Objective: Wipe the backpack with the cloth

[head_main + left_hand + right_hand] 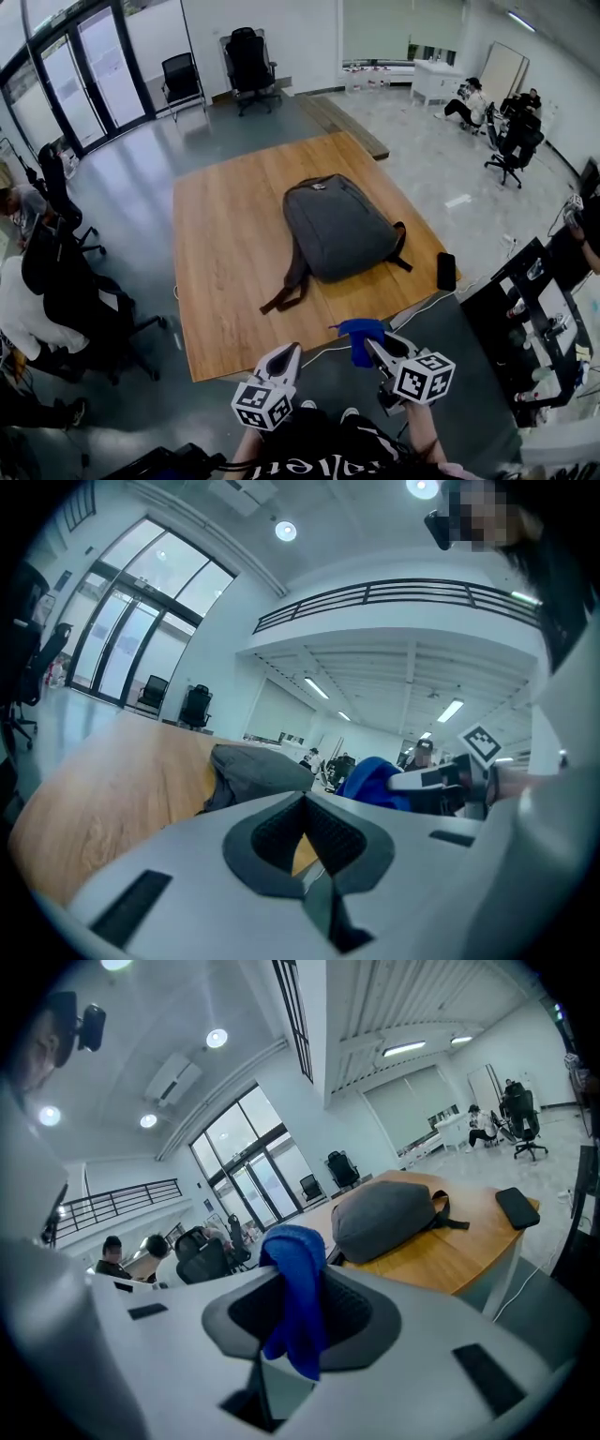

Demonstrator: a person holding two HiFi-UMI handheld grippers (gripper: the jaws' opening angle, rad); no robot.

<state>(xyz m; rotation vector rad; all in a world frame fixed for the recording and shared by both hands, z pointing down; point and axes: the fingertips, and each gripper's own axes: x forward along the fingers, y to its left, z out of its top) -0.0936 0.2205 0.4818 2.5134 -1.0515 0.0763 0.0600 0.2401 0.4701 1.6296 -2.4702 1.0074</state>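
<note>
- Backpack [337,225]: grey, lying flat on the wooden bench [225,272], on the bench's right half. Its top end points to the far side, and its straps [286,295] trail off toward the near left.
- Blue cloth [361,339]: well apart from the backpack. It is held off the bench's near edge, on the near side of the bag and slightly to its right.
- Right tool [378,345]: clenched on the cloth. The right gripper view shows the cloth [295,1288] bunched between the jaws. One fold stands above them and a tail droops below the pads.
- In that same view the backpack [389,1218] sits beyond the cloth and to its right, with bare bench top in front of it.
- Left tool [289,354]: just left of the right tool, also short of the bench's near edge. Its jaws are pressed together with nothing between them.
- In the left gripper view the backpack [258,766] lies ahead on the bench, and the cloth [370,780] shows to its right.
- Black phone [446,271]: flat near the bench's right edge, right of the backpack and not touching it.
- Black office chairs [249,58] stand on the far side of the room.
- Seated people [28,300] are at the left.
</note>
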